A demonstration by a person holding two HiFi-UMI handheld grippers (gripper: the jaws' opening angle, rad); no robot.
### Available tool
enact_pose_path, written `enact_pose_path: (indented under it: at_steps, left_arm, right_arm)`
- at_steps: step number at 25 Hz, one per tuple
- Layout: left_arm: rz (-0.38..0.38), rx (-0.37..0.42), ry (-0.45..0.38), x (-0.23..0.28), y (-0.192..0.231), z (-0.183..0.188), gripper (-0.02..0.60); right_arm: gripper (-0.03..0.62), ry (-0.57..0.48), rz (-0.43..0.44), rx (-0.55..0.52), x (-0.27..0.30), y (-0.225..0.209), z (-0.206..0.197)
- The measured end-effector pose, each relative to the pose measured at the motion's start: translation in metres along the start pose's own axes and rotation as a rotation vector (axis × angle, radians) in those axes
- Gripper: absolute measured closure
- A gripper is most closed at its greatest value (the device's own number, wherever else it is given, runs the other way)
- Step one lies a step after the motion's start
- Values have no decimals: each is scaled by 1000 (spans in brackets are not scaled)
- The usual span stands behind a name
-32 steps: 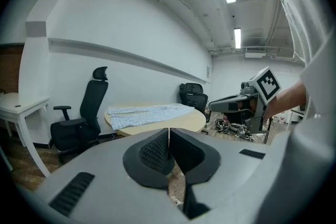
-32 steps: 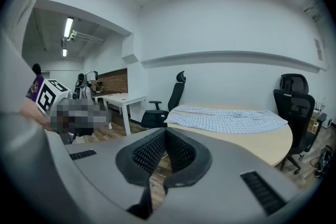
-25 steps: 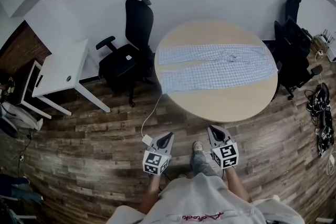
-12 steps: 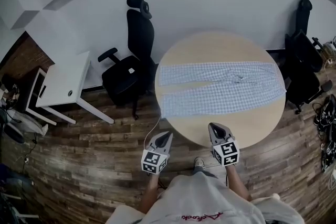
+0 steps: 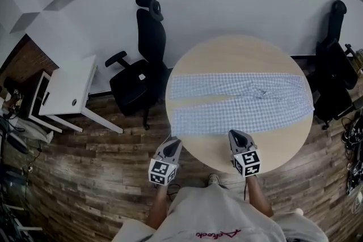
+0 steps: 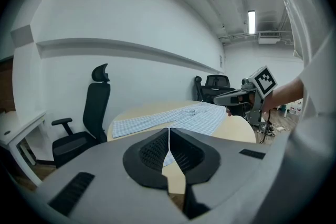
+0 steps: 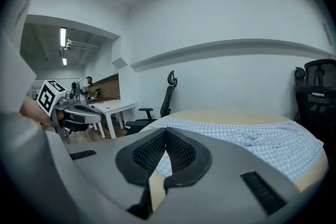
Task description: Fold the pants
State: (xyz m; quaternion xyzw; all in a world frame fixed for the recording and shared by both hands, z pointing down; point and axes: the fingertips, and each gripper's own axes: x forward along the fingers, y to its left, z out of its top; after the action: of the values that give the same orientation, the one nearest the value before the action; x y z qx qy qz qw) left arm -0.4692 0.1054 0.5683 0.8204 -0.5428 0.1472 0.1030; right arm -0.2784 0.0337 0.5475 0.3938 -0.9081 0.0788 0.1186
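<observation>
Blue pants (image 5: 266, 102) whole in head view

The left tongs (image 6: 169, 129) hide the near part of the pants (image 6: 173, 117); the person's torso (image 5: 218, 215) is cropped below.

Head view looks steeply down; both gripper views, at six o'clock of the table (image 5: 238, 51), face twelve; all share the pants (image 5: 244, 107).

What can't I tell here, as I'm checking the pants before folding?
- Head view: pants waistband and fastening details, too small.
- Pants' underside: hidden against the table, all views.
- Right gripper view: pants' near edge, behind the right gripper.
- Left gripper view: near edge, behind the left gripper.
</observation>
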Motion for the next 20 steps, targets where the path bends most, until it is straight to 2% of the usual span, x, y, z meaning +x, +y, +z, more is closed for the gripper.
enact_pose_path:
  at_steps: [10,20]
  left_arm:
    - [-30,-31,21,43,36,-3,548]
    - [-78,-40,38,111,110,6,548]
  right_arm:
    - [565,47,2,-8,46,-14,3]
    - [565,103,-50,-4,121,-42,10]
